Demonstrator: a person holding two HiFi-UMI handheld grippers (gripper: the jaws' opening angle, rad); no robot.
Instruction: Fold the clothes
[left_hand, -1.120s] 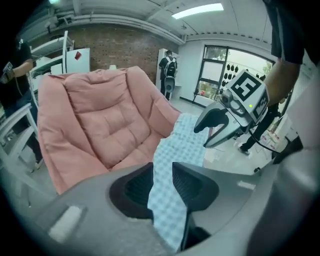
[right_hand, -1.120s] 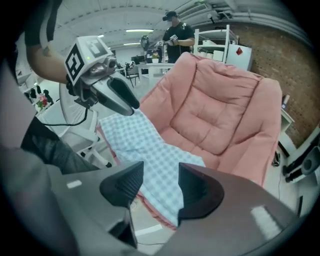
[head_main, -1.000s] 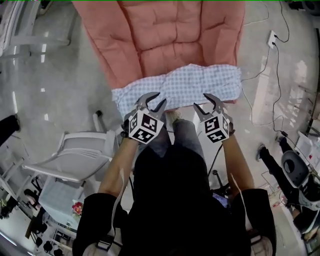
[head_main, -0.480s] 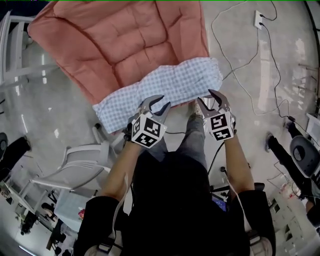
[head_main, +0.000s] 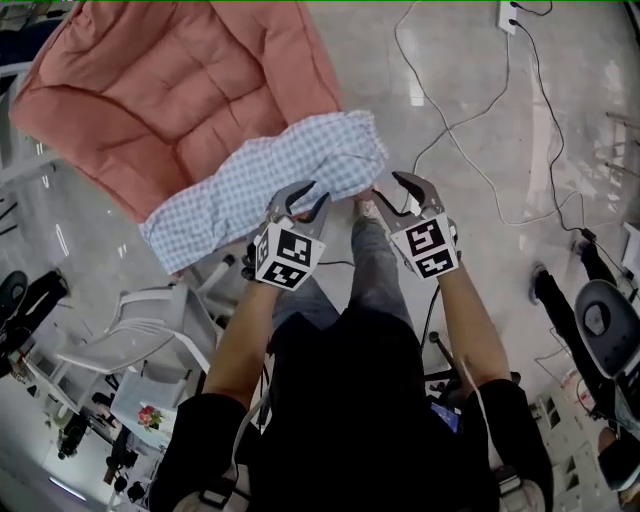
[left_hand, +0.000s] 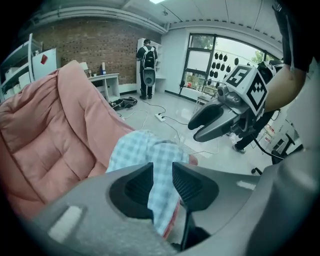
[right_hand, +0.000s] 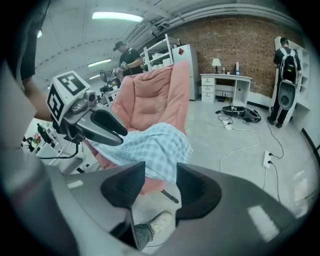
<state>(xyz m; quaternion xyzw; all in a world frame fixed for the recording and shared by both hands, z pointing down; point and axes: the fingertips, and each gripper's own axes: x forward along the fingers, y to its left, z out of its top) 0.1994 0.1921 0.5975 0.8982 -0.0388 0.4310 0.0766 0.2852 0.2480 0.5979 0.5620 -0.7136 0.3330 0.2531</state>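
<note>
A blue-and-white checked cloth (head_main: 270, 180) lies bunched across the front edge of a pink quilted cushion (head_main: 170, 90). My left gripper (head_main: 318, 190) hovers at the cloth's near edge, close to its right end. Its jaws stand a little apart with nothing pinched, and in the left gripper view the cloth (left_hand: 150, 155) shows through the gap of that gripper (left_hand: 162, 167). My right gripper (head_main: 386, 186) is just off the cloth's right end, over the floor. Its jaws have just been closing and are still open, with nothing between them; the cloth (right_hand: 150, 145) lies beyond them (right_hand: 160, 172).
A white frame chair (head_main: 150, 320) stands at the lower left. Cables (head_main: 470, 110) run over the glossy floor to a power strip (head_main: 508, 15). An office chair (head_main: 600, 320) is at the right. People stand far back by shelves (left_hand: 147, 60) (right_hand: 286, 85).
In the head view the cushion and cloth have slid left and tilted. Both grippers now sit by the cloth's right end instead of its middle. The right gripper has rolled.
</note>
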